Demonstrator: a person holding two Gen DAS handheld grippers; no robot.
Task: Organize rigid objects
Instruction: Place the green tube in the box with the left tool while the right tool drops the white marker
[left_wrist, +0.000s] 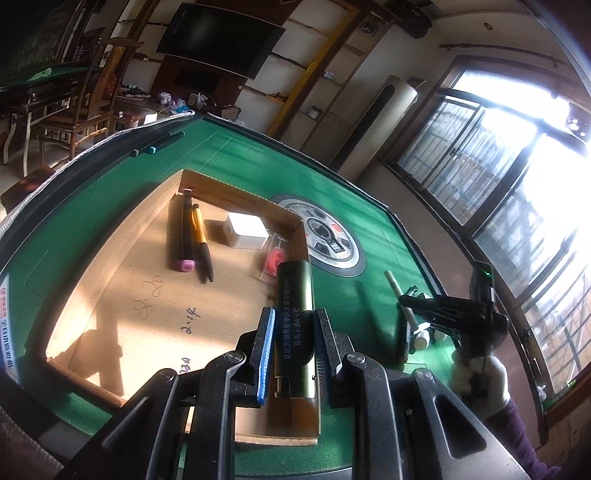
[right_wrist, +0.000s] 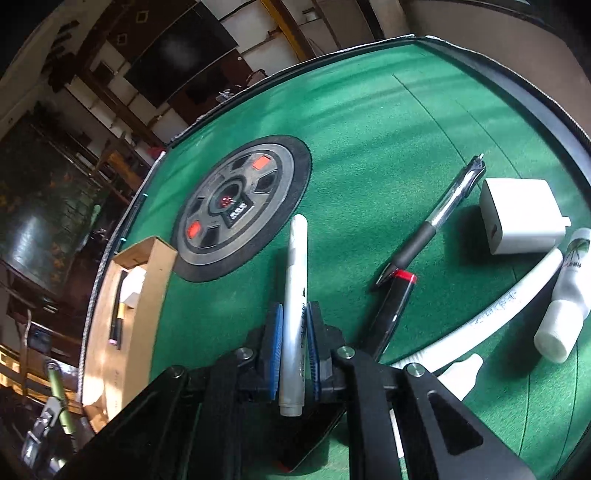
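Gripping a gold-green metal lighter (left_wrist: 294, 325) in the left gripper (left_wrist: 293, 343), jaws closed on its sides near mid-length, over the near right corner of the cardboard tray (left_wrist: 110, 295). Clamping a silver-white marker (right_wrist: 294, 314) in the right gripper (right_wrist: 294, 354), pads shut on the lower half of the barrel, far end apparently resting on the green felt table (right_wrist: 369, 129).

Handling, as judged: lighter rigid, smooth, probably fairly dense for its bulk, so likely to slip if tilted steeply; best held across the flat sides, as now. Marker light, stiff, round and slick, prone to swivel between the pads; a hold nearer the middle would steady it. Neither looks fragile.

Counting inside the tray, left view: one dark pen with pink caps (left_wrist: 186, 232), one yellow-and-black pen (left_wrist: 201, 243), one white block (left_wrist: 246, 230), one clear packet with a red disc (left_wrist: 273, 258) against the far wall.

Counting loose on the felt, right view: one clear ballpoint with a black grip (right_wrist: 432, 221), one black pen with a red band (right_wrist: 395, 310), one white charger (right_wrist: 521, 221), one curved white tube (right_wrist: 509, 299), one white bottle (right_wrist: 565, 306), plus a white piece (right_wrist: 461, 373) half hidden by the gripper frame, kind unclear. Two dark markers (left_wrist: 159, 144) at the far table edge, left view.
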